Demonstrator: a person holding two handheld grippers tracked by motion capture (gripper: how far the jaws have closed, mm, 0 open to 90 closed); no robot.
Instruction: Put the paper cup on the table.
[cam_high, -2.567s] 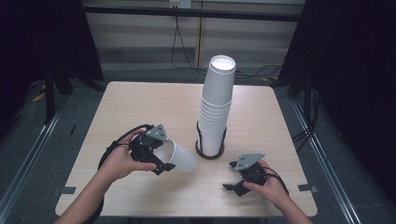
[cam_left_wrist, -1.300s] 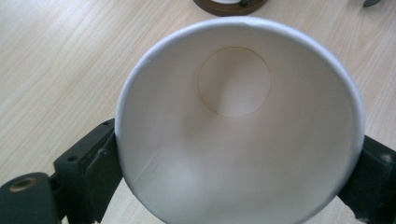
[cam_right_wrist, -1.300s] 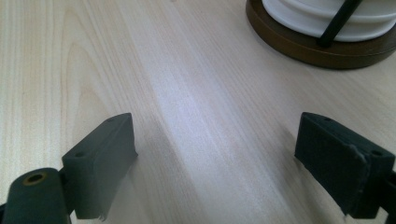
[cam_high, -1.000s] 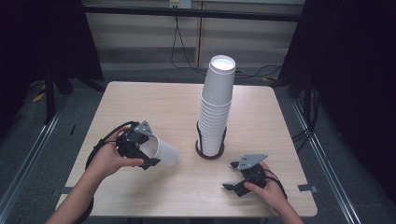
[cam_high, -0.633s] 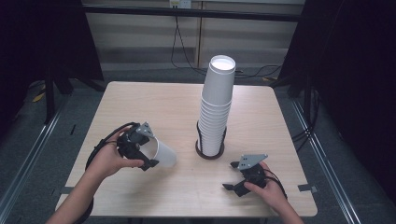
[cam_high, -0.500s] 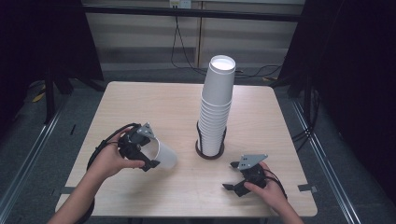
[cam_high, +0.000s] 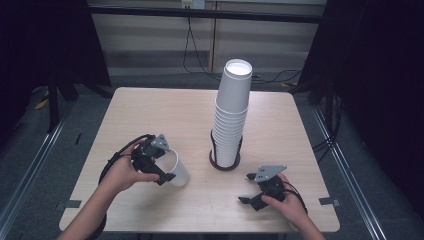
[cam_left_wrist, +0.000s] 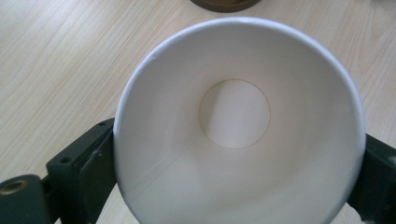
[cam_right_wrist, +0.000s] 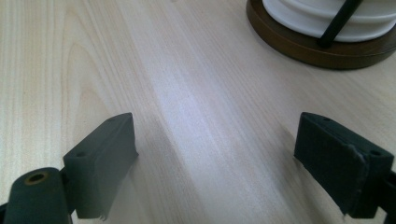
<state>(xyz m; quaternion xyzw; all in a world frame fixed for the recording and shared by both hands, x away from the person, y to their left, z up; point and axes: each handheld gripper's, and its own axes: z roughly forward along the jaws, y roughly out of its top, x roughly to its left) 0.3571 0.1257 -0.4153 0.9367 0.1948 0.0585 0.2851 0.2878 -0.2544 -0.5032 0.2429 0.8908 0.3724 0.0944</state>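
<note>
Gripping a cup (cam_high: 176, 169) in left tool (cam_high: 159, 165) — likely just unstacked; next, set it on desk (cam_high: 150, 115). Right tool (cam_high: 250, 189) released, idle.

Left gripper (cam_high: 159, 167) held in the left hand (cam_high: 122, 171) over the table's near-left part, jaws clamped on either side of a white paper cup (cam_left_wrist: 238, 126) lying tilted sideways. Right gripper (cam_high: 248, 188) held low in the right hand (cam_high: 288, 205) near the front edge, jaws spread wide, nothing between.
</note>
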